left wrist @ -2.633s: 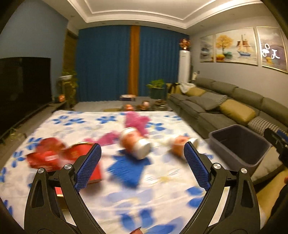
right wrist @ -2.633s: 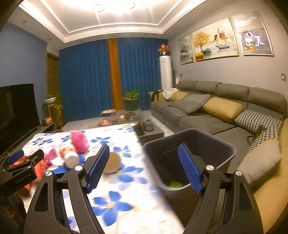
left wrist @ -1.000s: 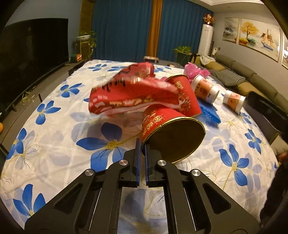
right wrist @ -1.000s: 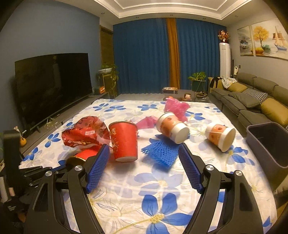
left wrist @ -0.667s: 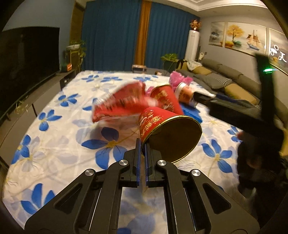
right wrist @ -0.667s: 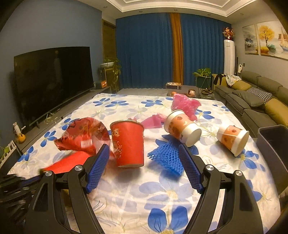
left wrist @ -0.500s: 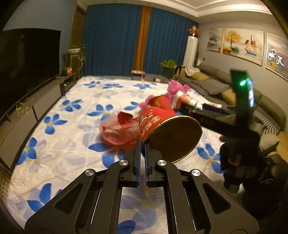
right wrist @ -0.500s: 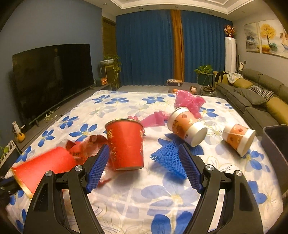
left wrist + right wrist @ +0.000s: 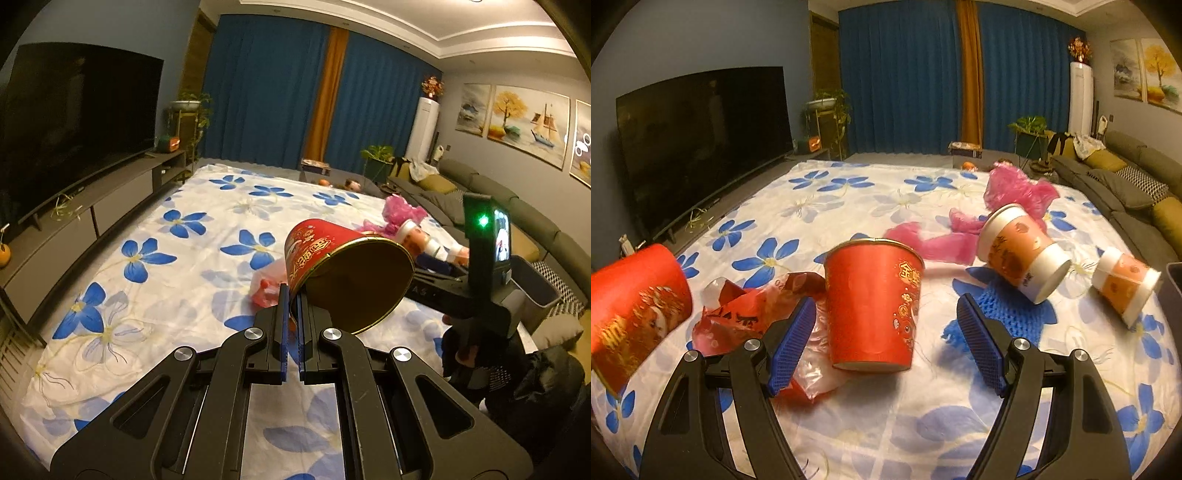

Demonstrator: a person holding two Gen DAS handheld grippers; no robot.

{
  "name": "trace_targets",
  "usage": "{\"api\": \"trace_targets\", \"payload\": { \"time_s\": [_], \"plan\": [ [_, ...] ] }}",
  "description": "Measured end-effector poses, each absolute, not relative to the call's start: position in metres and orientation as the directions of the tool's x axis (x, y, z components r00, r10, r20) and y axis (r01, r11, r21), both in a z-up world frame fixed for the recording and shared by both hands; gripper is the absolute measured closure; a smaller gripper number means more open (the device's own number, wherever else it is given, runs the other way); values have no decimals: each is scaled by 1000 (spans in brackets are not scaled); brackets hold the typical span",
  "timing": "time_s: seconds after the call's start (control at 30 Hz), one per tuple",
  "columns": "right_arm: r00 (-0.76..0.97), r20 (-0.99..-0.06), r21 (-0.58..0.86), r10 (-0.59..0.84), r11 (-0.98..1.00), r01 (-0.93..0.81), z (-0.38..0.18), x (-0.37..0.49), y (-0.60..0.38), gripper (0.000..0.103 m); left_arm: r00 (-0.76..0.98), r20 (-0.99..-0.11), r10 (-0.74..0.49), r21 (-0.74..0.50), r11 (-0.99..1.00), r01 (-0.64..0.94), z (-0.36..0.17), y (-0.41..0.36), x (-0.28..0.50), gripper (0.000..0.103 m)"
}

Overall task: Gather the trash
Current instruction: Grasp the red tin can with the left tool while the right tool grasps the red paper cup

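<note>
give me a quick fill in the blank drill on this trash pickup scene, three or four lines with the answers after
1. The left gripper is shut on the rim of a ____ paper cup with gold print.
2. The right gripper has its jaws ____, with an upright red cup on the cloth ahead of them.
3. Two orange and white cups lie on their ____ on the flowered cloth.
4. The crumpled plastic bag beyond them is ____.

Missing words: red; open; sides; pink

Two red cups [image 9: 873, 310] — two orange cups [image 9: 1021, 251] — one blue net [image 9: 1008, 312].
</note>
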State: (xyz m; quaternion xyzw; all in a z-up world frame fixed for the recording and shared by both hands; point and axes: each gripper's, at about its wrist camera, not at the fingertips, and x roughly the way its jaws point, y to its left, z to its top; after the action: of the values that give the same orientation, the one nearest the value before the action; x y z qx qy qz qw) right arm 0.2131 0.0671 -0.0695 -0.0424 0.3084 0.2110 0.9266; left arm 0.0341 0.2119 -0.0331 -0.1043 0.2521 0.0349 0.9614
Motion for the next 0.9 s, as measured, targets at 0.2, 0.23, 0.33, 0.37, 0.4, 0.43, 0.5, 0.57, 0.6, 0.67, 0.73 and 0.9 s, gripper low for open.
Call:
{"api": "trace_targets", "payload": {
  "time_s": [0.2, 0.23, 0.33, 0.37, 0.4, 0.43, 0.5, 0.57, 0.6, 0.67, 0.73, 0.9],
  "plan": [
    [681, -642, 56, 353, 907, -417, -83, 228, 74, 29, 867, -499, 17, -189, 974, -128, -35, 215, 41, 100],
    [672, -648, 69, 358, 907, -416, -84, 230, 74, 30, 866, -500, 16, -191, 973, -128, -36, 215, 41, 100],
    [658, -661, 74, 360, 904, -421, -87, 232, 74, 44, 863, -504, 15, -193, 973, -130, -36, 214, 42, 100],
    [661, -657, 74, 363, 903, -422, -86, 230, 73, 45, 863, -505, 15, -192, 973, -130, -36, 214, 43, 100],
    [664, -653, 70, 364, 902, -425, -85, 229, 72, 46, 863, -505, 16, -192, 973, -130, -36, 214, 43, 100],
    [674, -644, 65, 363, 903, -424, -83, 226, 71, 46, 864, -503, 16, -192, 973, -129, -36, 214, 43, 100],
    [683, -630, 72, 369, 904, -422, -79, 222, 67, 46, 865, -502, 17, -190, 973, -130, -36, 213, 43, 100],
    [696, -606, 88, 384, 903, -421, -70, 215, 59, 46, 866, -500, 20, -189, 973, -131, -36, 213, 44, 100],
    [702, -597, 93, 389, 902, -421, -66, 212, 55, 46, 866, -499, 21, -188, 973, -132, -35, 212, 43, 100],
    [714, -570, 108, 406, 899, -425, -56, 201, 44, 46, 868, -497, 23, -187, 973, -133, -34, 211, 43, 100],
    [725, -549, 114, 416, 897, -428, -48, 192, 35, 46, 870, -493, 23, -188, 973, -132, -33, 209, 42, 100],
    [757, -496, 130, 425, 899, -419, -29, 166, 10, 46, 875, -485, 14, -185, 976, -118, -29, 199, 41, 100]
  ]
}}
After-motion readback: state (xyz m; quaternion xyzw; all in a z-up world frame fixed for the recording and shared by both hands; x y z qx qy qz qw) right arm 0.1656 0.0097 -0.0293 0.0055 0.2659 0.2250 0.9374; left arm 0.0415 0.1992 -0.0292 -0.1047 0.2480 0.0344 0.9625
